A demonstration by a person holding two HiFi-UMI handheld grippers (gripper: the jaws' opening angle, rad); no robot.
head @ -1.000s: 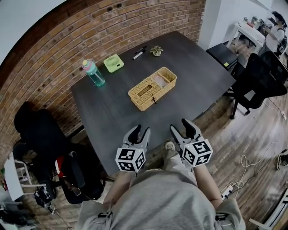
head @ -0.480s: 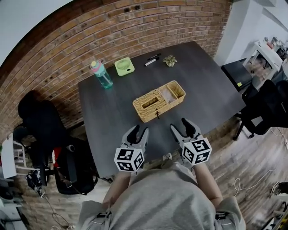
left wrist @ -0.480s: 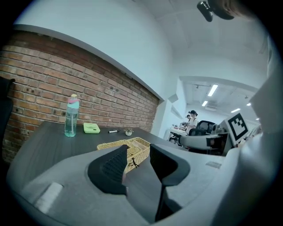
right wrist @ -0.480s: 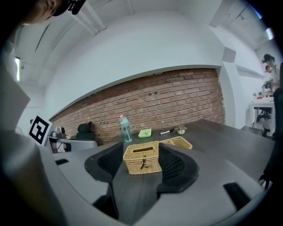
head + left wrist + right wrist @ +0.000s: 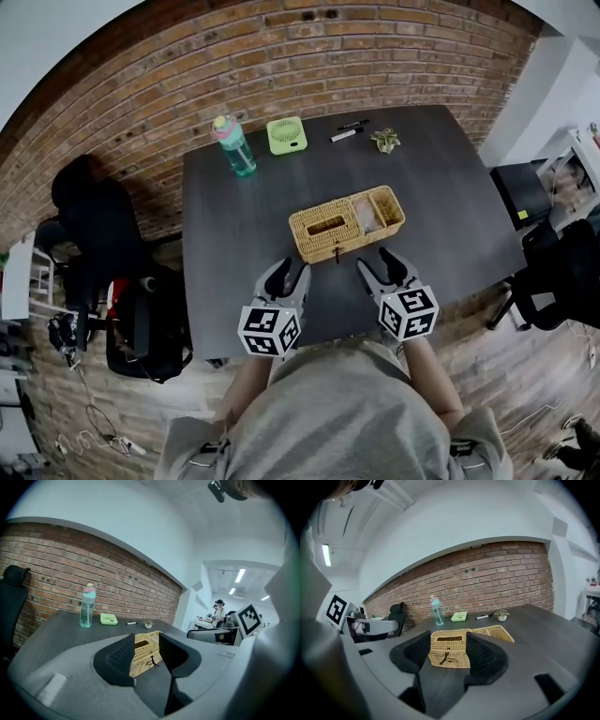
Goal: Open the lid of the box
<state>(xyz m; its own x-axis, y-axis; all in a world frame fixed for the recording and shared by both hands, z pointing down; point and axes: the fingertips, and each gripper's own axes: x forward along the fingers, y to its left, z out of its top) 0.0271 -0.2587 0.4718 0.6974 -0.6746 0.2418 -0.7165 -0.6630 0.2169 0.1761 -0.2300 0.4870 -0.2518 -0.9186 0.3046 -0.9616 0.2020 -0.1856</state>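
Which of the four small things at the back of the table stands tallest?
The bottle, leftmost in that row: teal, pink-capped, upright. The green case, marker and plant sit low.

At mid-frame in the head view I see the box (image 5: 345, 223) in straw-yellow weave with a dark tie, on a charcoal table (image 5: 234, 216) with faint grain. Higher up I make out a teal bottle (image 5: 232, 146) with a pink cap, a lime-green square item (image 5: 287, 135) and a black-and-white marker (image 5: 349, 132). The brick wall (image 5: 141, 84) above is red-brown with pale mortar lines. Low in the frame, my left gripper (image 5: 289, 274) and right gripper (image 5: 378, 264) carry white cubes printed with black squares
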